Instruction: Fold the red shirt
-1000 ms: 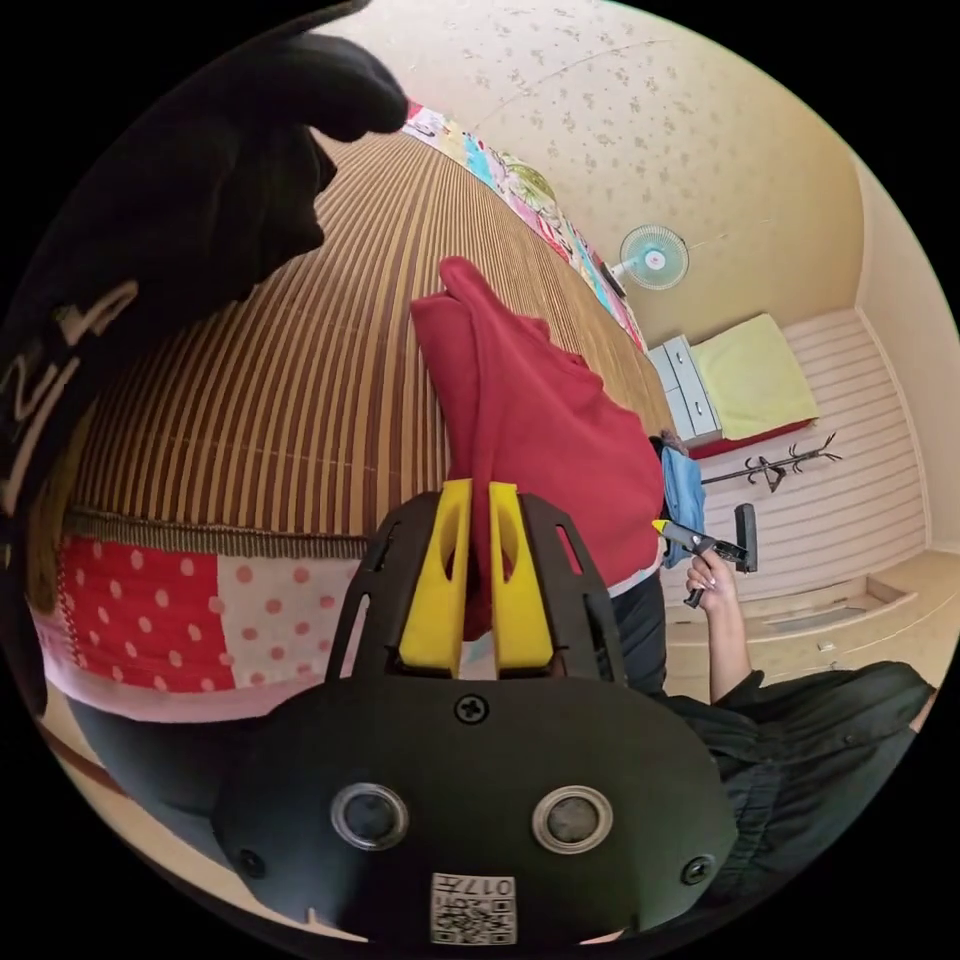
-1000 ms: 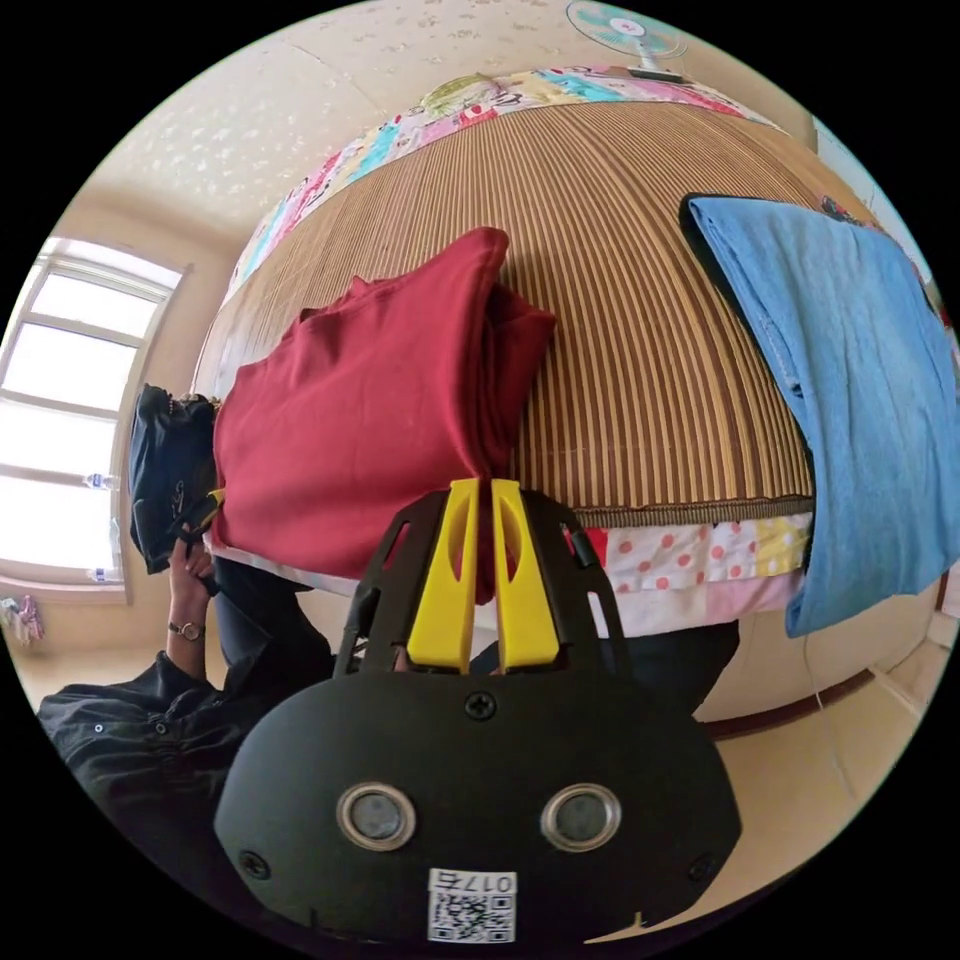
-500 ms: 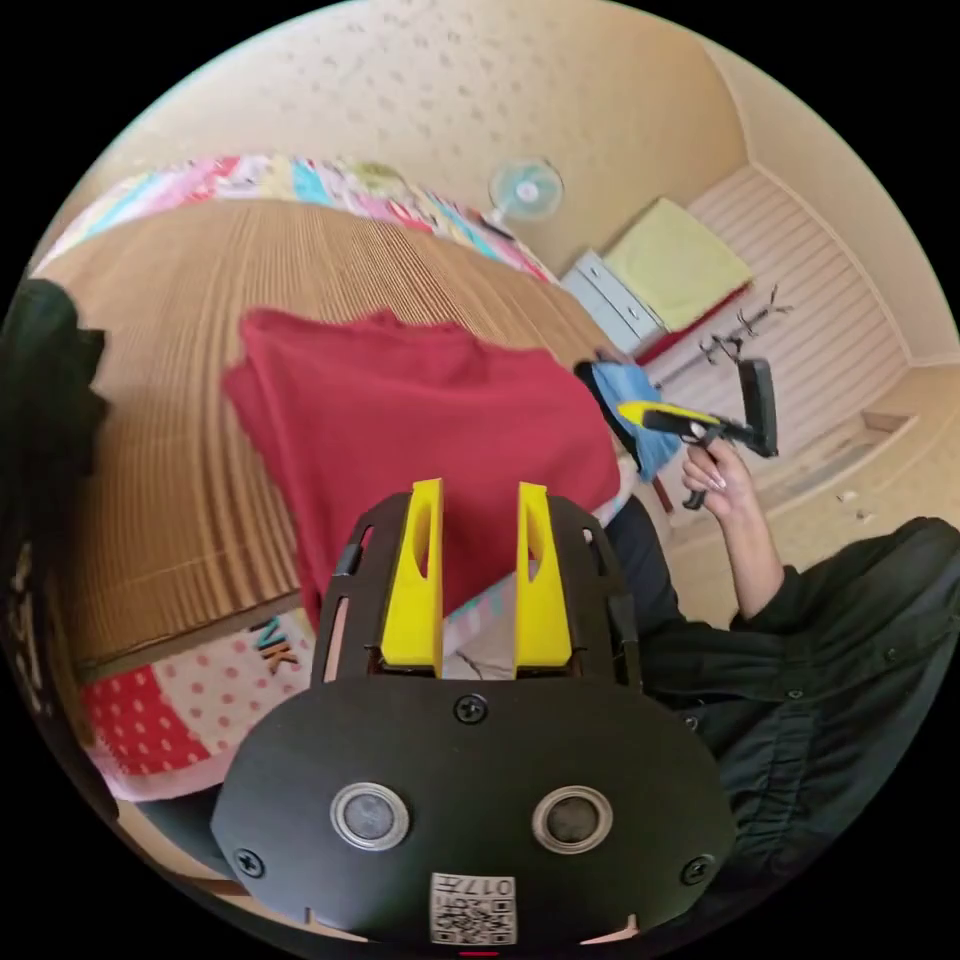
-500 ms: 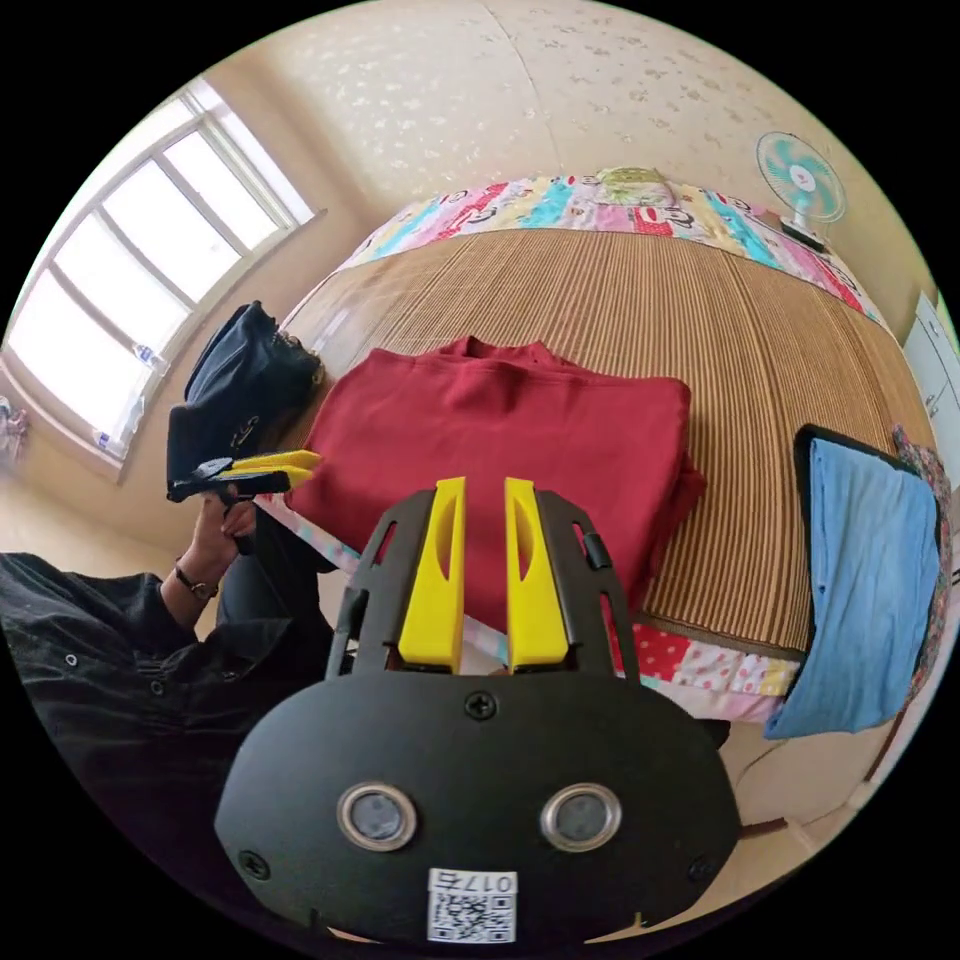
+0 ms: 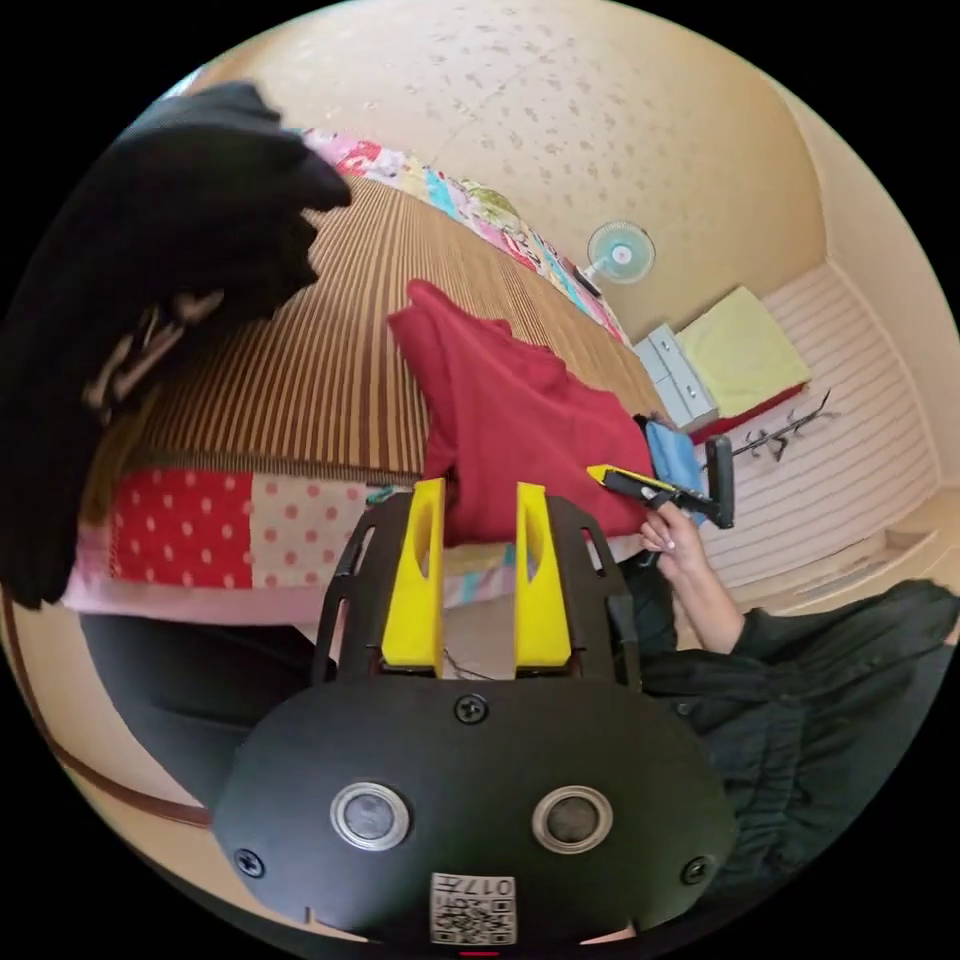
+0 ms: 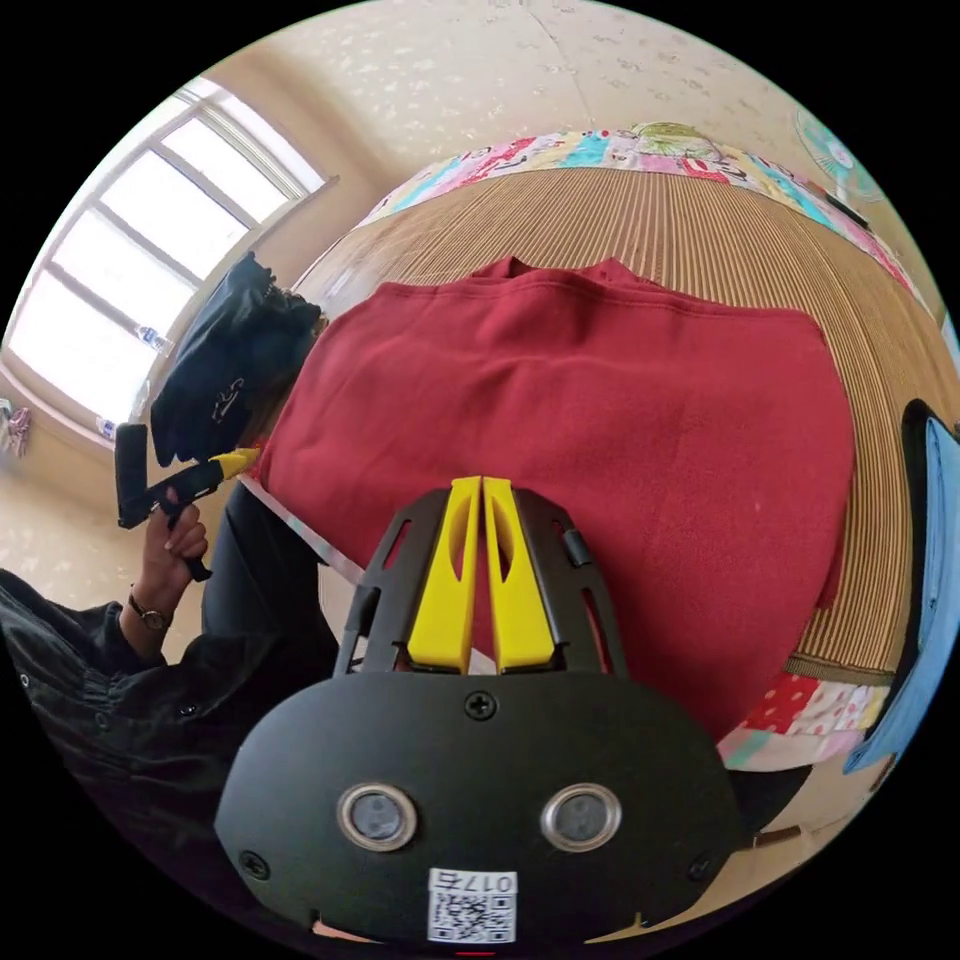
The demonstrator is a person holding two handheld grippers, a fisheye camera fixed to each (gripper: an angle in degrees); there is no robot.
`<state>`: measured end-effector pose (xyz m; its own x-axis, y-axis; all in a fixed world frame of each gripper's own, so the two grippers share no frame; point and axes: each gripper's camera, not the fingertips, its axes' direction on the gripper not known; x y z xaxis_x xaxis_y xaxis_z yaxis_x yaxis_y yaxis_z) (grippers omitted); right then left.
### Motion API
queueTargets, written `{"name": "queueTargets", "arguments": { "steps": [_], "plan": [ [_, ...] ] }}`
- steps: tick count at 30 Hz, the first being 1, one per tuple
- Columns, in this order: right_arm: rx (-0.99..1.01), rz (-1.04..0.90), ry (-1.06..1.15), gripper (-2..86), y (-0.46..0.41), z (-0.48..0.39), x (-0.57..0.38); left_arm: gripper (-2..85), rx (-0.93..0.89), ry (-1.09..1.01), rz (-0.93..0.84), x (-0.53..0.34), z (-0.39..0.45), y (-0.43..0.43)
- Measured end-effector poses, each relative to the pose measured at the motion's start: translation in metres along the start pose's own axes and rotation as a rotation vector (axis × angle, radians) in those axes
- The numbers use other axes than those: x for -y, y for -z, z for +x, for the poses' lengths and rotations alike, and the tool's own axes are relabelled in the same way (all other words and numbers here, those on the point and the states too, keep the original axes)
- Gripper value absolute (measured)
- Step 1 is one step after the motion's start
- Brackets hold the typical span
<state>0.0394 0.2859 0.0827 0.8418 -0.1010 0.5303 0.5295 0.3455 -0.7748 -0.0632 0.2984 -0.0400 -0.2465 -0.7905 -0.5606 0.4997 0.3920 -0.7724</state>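
The red shirt (image 6: 590, 410) lies folded into a flat rectangle on the striped mat (image 6: 650, 215), its near edge at the bed's side. My right gripper (image 6: 478, 485) hovers over that near edge with its jaws together; whether cloth is pinched between them is not visible. In the left gripper view the red shirt (image 5: 510, 420) sits beyond my left gripper (image 5: 480, 490), which is open and holds nothing. A hand holds the right gripper (image 5: 625, 480) at the shirt's edge. The left gripper (image 6: 215, 472) shows at the shirt's left corner.
A black garment (image 6: 225, 370) lies on the mat left of the shirt, and a blue garment (image 6: 940, 560) lies to its right. A window (image 6: 130, 290), a fan (image 5: 620, 255) and drawers (image 5: 680, 375) stand around the bed. The person's dark sleeve (image 5: 800, 690) is near.
Both grippers let go of the shirt, which now lies flat. The right gripper has since come down close over the shirt's near edge and shut its jaws. The left stays open, drawn back.
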Motion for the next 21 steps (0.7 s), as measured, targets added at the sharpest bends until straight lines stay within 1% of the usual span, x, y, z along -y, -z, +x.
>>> {"name": "queueTargets", "arguments": {
  "steps": [1,4,7,11,15,17,18,19,21],
  "plan": [
    [-0.054,0.013,0.005,0.5,0.002,-0.008,-0.005,13.3,-0.067,0.095,0.022,-0.008,-0.02,0.004],
    [-0.16,0.085,-0.008,0.6,0.014,-0.025,-0.016,14.1,-0.206,0.208,0.116,-0.024,-0.049,0.012],
    [-0.138,0.134,0.022,0.6,0.024,-0.033,-0.02,14.7,-0.256,0.265,0.09,-0.024,-0.065,0.0],
    [-0.13,0.121,0.033,0.6,0.024,-0.032,-0.021,15.6,-0.287,0.304,0.061,-0.022,-0.074,-0.017],
    [-0.105,0.134,0.011,0.5,0.029,-0.019,-0.032,13.9,-0.28,0.327,0.075,-0.025,-0.08,-0.021],
    [-0.162,0.142,-0.028,0.5,0.032,-0.011,-0.04,12.6,-0.283,0.344,0.086,-0.028,-0.084,-0.019],
    [-0.229,0.152,-0.053,0.5,0.035,-0.004,-0.046,11.0,-0.304,0.35,0.104,-0.031,-0.085,-0.016],
    [-0.279,0.167,-0.058,0.5,0.041,0.003,-0.052,9.4,-0.327,0.331,0.119,-0.033,-0.081,-0.012],
    [-0.317,0.198,-0.063,0.5,0.052,0.015,-0.061,7.8,-0.338,0.264,0.13,-0.032,-0.068,-0.006]
  ]
}}
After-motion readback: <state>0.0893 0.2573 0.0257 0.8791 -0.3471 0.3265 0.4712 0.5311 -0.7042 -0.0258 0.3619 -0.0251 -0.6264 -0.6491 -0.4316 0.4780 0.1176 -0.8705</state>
